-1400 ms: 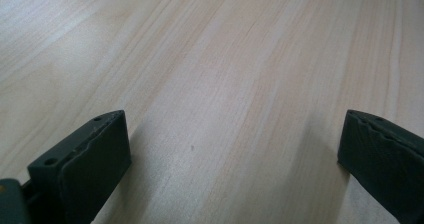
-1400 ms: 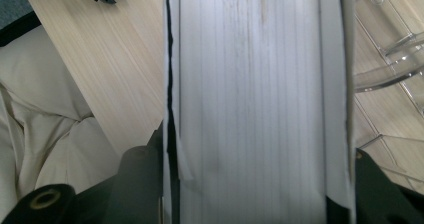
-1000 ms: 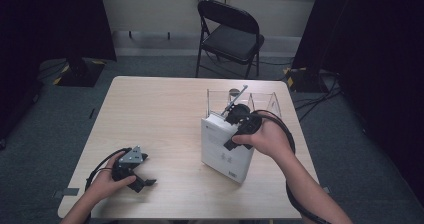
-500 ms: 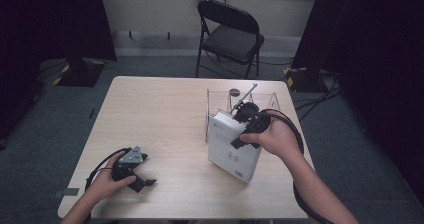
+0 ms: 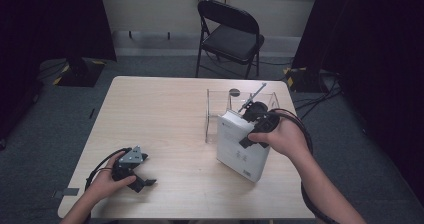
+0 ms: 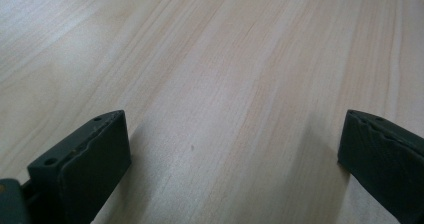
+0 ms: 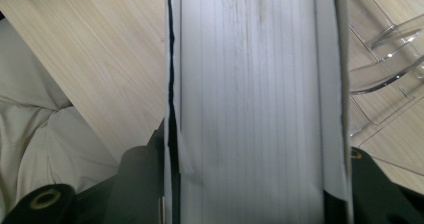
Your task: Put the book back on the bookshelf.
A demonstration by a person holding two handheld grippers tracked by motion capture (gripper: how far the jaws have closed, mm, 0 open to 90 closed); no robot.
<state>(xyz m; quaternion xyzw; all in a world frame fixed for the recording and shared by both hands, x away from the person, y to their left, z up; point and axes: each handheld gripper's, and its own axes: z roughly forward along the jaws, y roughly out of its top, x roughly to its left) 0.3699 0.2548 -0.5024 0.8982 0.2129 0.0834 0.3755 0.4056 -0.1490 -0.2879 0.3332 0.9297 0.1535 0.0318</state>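
A thick white book [image 5: 241,145] stands tilted on the table, its upper end clamped by my right gripper [image 5: 252,126]. In the right gripper view the book's page edges [image 7: 250,84] run up the middle, with a black jaw pressed against each cover. Just behind the book stands a clear plastic stand [image 5: 220,106]. My left gripper [image 5: 142,181] rests on the table near the front left corner. Its jaws are wide apart in the left gripper view, with only bare wood [image 6: 225,99] between them.
The light wooden table [image 5: 160,114] is bare across its left and far parts. A black folding chair [image 5: 227,34] stands beyond the far edge. Cables [image 5: 320,99] lie on the floor at the right. Pale trousers [image 7: 45,134] show under the table edge.
My right gripper has carried the book to the right and slightly toward me, tilting it more. The left gripper has stayed in place.
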